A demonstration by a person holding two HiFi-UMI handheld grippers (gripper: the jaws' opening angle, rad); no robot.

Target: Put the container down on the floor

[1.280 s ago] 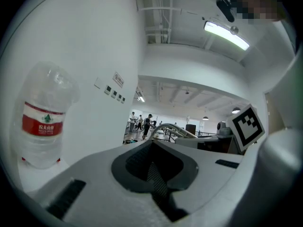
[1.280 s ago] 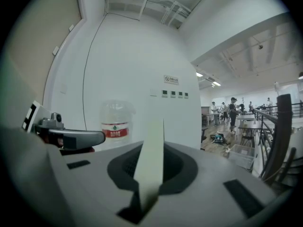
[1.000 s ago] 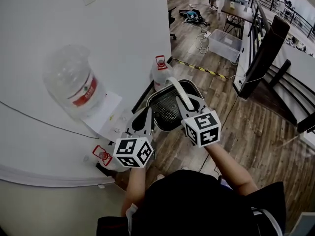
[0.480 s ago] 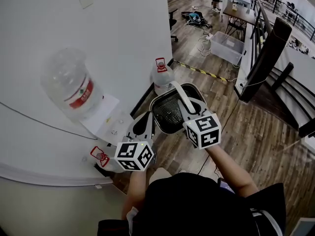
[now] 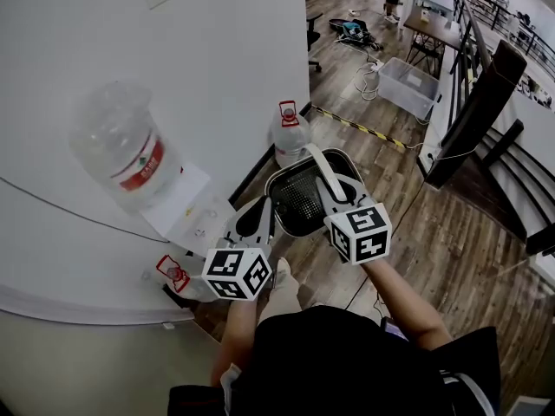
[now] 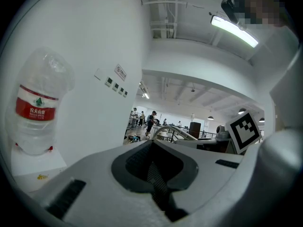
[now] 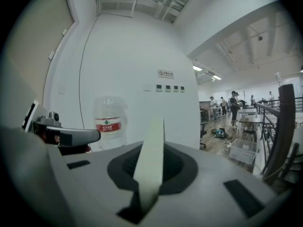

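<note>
Centre of head view: dark grey perforated-metal container [image 5: 299, 199], rounded-square, with pale cream arched strap handle [image 5: 323, 167], over wood-plank floor [image 5: 451, 224]; left gripper [image 5: 264, 219] fingers clamped on mesh wall; right gripper [image 5: 334, 193] fingers pinched tight on handle. Upper left: clear plastic water jug [image 5: 121, 150], red label, white Chinese characters.

— What's the container [image 5: 299, 199] made of?
— Fine dark mesh, matt. Its handle [image 5: 321, 167] looks like pale, smooth plastic.
— Around it?
— At three o'clock, the floor [image 5: 451, 232]: brown wood planks, faint sheen. At nine, the bottle [image 5: 121, 150]: clear glossy plastic.
</note>
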